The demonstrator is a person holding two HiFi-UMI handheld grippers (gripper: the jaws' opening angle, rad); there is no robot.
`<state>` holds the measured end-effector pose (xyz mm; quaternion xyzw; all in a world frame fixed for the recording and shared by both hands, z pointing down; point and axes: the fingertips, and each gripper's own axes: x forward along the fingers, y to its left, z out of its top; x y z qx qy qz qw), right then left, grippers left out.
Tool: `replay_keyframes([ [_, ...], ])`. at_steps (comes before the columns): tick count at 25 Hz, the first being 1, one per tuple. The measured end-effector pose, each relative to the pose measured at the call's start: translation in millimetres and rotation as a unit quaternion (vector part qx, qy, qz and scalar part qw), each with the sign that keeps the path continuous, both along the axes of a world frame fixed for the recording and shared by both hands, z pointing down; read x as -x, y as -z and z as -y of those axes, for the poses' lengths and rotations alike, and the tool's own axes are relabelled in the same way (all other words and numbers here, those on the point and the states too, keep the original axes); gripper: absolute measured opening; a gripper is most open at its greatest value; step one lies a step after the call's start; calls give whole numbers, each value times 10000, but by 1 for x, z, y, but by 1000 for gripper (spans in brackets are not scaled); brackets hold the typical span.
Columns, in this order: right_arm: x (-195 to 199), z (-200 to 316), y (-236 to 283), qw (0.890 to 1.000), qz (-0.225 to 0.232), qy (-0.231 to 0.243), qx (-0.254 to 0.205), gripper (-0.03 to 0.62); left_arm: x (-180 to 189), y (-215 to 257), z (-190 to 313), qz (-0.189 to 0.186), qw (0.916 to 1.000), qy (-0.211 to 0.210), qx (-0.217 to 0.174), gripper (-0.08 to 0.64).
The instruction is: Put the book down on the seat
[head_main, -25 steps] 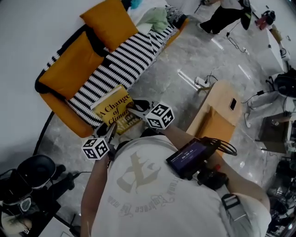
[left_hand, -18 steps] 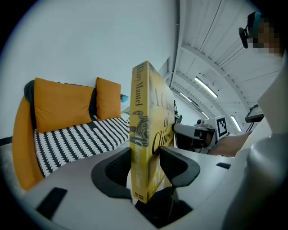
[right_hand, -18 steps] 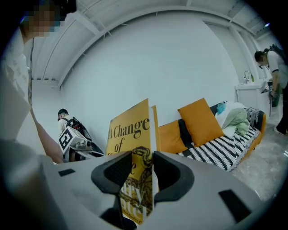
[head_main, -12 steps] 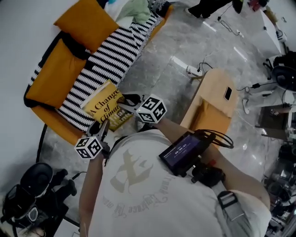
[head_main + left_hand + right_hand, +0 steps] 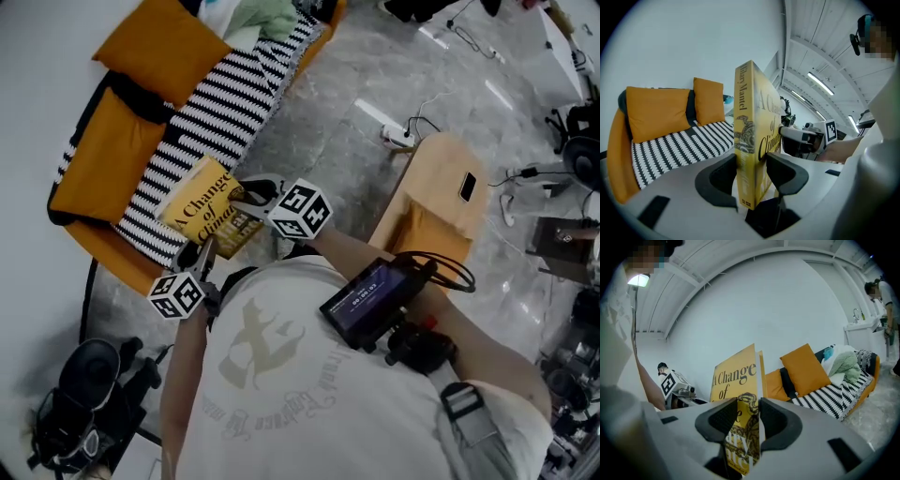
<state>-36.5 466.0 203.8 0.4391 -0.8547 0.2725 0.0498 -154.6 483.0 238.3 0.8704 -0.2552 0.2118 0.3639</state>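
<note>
A yellow hardback book [image 5: 204,208] hangs over the front edge of the striped seat [image 5: 220,103] of an orange sofa. Both grippers hold it. My left gripper [image 5: 200,257] is shut on the book's near lower corner, and in the left gripper view the book [image 5: 752,140] stands on edge between the jaws, spine toward the camera. My right gripper [image 5: 246,201] is shut on the book's right edge; the right gripper view has the cover [image 5: 736,394] pinched between its fingers [image 5: 776,420]. The book is tilted, and whether it touches the seat I cannot tell.
Orange cushions [image 5: 161,49] line the sofa back, with a pile of clothes [image 5: 265,16] at its far end. A wooden chair [image 5: 436,202] with a phone stands to the right on the grey floor. Cables and a power strip [image 5: 394,129] lie beyond it. Dark equipment [image 5: 89,394] sits at lower left.
The book and both grippers have shifted left and slightly up in the head view, closer over the striped seat. Both grips are unchanged.
</note>
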Motion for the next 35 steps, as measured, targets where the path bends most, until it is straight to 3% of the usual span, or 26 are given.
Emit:
replay_keyframes([
  [7, -48, -14, 8, 9999, 81, 23, -65, 164, -48, 9, -15, 56, 9999, -18, -90, 209],
  [16, -53, -18, -2, 9996, 225, -170, 51, 164, -51, 3, -15, 249, 9993, -211, -187, 207],
  [23, -67, -17, -4, 9989, 198, -409, 89, 164, -64, -1, -10, 133, 9990, -430, -52, 207],
  [35, -89, 38, -2, 9988, -63, -470, 100, 163, -88, -6, 46, -80, 9985, -547, -3, 204],
])
